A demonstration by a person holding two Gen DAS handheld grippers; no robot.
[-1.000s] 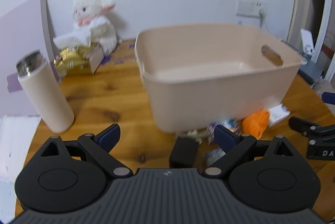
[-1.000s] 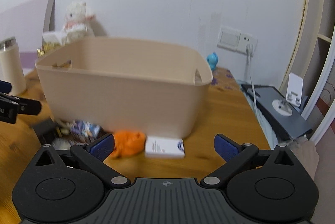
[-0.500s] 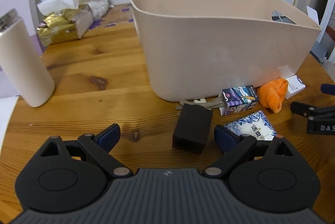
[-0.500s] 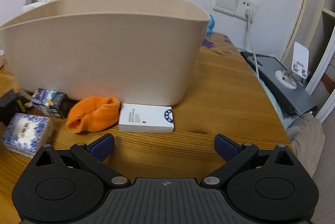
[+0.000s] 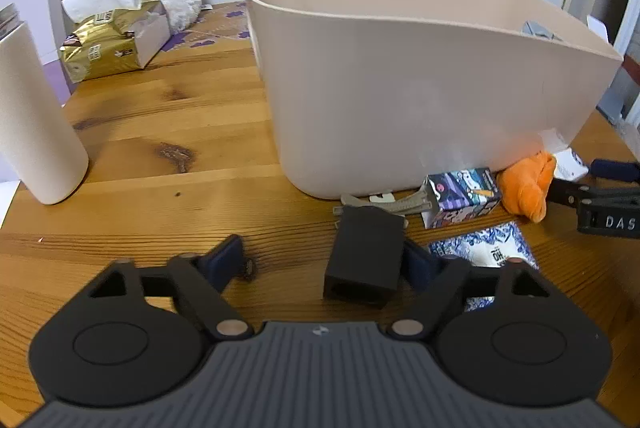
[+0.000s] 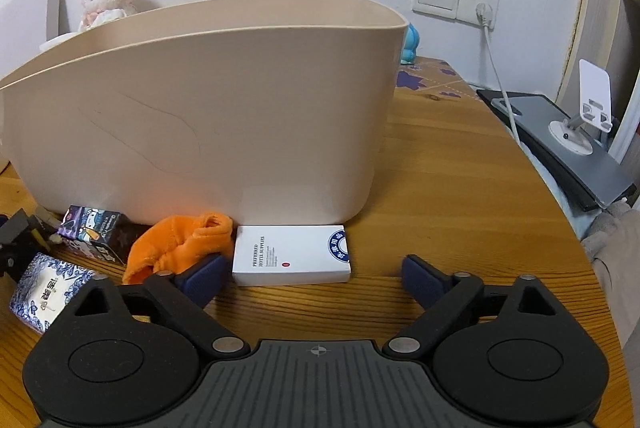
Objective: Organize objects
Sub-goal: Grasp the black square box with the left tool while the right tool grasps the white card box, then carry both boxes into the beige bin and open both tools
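- The left hand-held gripper (image 5: pixel 324 260) is hovering low over the bench (image 5: pixel 160 132), fingers spread, the black box (image 5: pixel 364 256) lying between them against the right finger.
- The right hand-held gripper (image 6: pixel 314 276) is also gaping wide, the white card box (image 6: pixel 292 254) sitting just ahead, near its left finger.
- Both are lying in front of the beige bin (image 5: pixel 400 76).
- Compared with a second ago, both grippers are sitting lower and closer.

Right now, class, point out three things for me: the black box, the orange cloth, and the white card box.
black box (image 5: pixel 366 252): left wrist view, on its top face.
orange cloth (image 6: pixel 180 246): right wrist view, on the bunched middle.
white card box (image 6: pixel 292 254): right wrist view, on its printed top face.
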